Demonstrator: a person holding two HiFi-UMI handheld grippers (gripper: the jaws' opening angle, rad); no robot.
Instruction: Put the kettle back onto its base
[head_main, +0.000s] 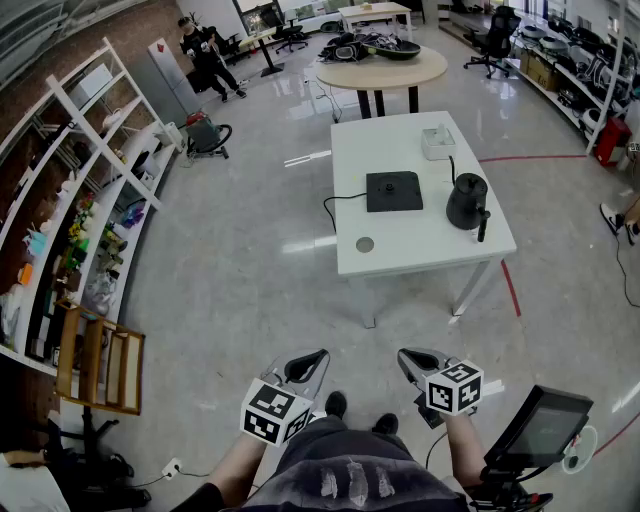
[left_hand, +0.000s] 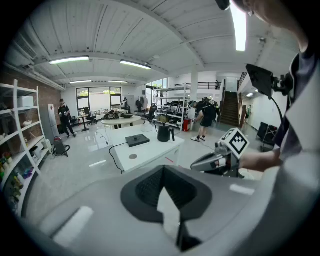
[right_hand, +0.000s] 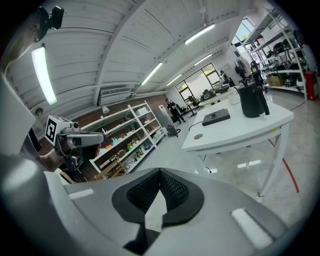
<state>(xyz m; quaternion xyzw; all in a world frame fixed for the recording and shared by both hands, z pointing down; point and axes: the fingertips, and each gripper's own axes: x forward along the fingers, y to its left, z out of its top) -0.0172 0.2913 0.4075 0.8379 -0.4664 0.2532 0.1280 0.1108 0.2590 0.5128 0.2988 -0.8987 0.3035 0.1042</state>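
Left claw (head_main: 310, 360) and right claw (head_main: 414, 358) closed, kettle (head_main: 467, 202) near base (head_main: 393, 190), table (head_main: 400, 255)

Matt black kettle (head_main: 467, 200), matt black base (head_main: 394, 190), smooth white table (head_main: 420, 255), glossy reflective floor (head_main: 230, 260), bare wooden rack (head_main: 100, 368)

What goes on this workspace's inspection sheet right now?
Surface: white table, mostly bare.
Job's things: black kettle stands on the table, right of its base, apart from it.
Clutter: white box at the far edge; small grey disc near the front edge.
Grippers: left gripper and right gripper both with jaws shut, empty, well short of the table.
Cables: black cord runs from the base to the table's left edge.
Surroundings: shelving at left, round table beyond, person far back.
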